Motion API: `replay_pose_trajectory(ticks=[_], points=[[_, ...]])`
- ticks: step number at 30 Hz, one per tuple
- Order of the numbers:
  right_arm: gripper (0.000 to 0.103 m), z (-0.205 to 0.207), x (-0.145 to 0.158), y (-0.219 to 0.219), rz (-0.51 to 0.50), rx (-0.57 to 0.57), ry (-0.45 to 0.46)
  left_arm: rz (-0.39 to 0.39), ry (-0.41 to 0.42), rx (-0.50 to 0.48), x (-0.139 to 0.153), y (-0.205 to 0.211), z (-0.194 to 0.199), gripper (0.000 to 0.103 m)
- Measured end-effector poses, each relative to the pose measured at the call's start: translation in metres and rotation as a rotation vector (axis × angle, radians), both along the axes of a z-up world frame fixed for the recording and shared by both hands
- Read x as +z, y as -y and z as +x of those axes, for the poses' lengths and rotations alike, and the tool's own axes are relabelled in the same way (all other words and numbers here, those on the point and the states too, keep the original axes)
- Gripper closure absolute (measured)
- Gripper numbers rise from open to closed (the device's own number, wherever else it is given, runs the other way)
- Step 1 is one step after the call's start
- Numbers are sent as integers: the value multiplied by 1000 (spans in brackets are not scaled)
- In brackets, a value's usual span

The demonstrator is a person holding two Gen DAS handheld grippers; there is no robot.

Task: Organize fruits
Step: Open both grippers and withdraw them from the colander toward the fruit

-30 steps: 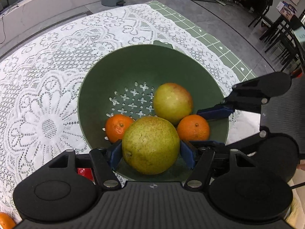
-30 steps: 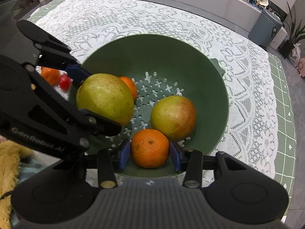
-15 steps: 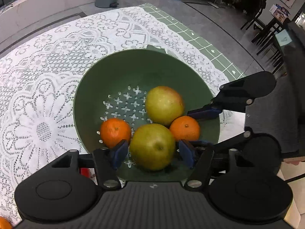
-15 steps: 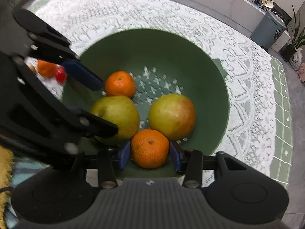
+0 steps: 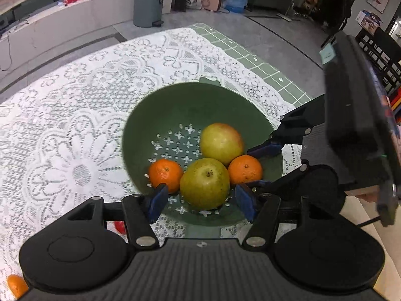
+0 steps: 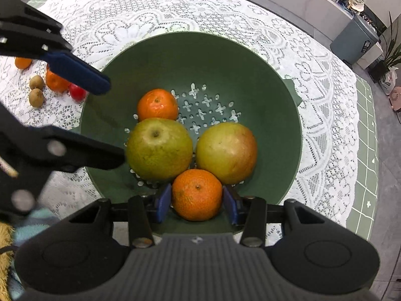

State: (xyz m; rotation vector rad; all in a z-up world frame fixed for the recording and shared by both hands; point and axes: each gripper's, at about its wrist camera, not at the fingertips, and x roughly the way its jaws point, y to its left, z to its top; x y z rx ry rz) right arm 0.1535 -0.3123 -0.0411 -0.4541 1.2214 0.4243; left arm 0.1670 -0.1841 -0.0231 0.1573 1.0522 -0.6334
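Observation:
A green colander bowl [image 5: 175,105] [image 6: 225,57] holds four fruits. A speckled green pear [image 5: 204,183] [image 6: 159,148] lies at its bottom beside a yellow-red apple [image 5: 221,144] [image 6: 226,151] and a mandarin [image 5: 165,174] [image 6: 158,104]. My left gripper [image 5: 201,202] [image 6: 112,121] hangs open above the pear, with its pads clear of the fruit. My right gripper [image 6: 196,205] [image 5: 255,166] is shut on a second mandarin [image 6: 196,194] [image 5: 245,169], low in the bowl against the pear and the apple.
Loose on the lace tablecloth [image 6: 313,95] left of the bowl lie mandarins [image 6: 56,81], a small red fruit [image 6: 77,91] [image 5: 120,227] and two little brown fruits [image 6: 36,97]. A green checked cloth [image 5: 263,57] marks the table's far edge. A grey bin [image 5: 149,3] stands on the floor.
The left gripper let go of the green pear, which now rests in the bowl, and it has lifted up and back. The right gripper has stayed on its mandarin.

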Motion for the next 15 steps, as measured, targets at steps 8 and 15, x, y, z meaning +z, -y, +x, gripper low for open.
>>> replay_pose_trajectory(ticks=[8,15], points=[[48,-3,11,-6,-20,6,25,26,22,59,12,-17,-8,30],[33,-15,26,-14,-54,9,98,59,39,120,18,-37,-18,31]])
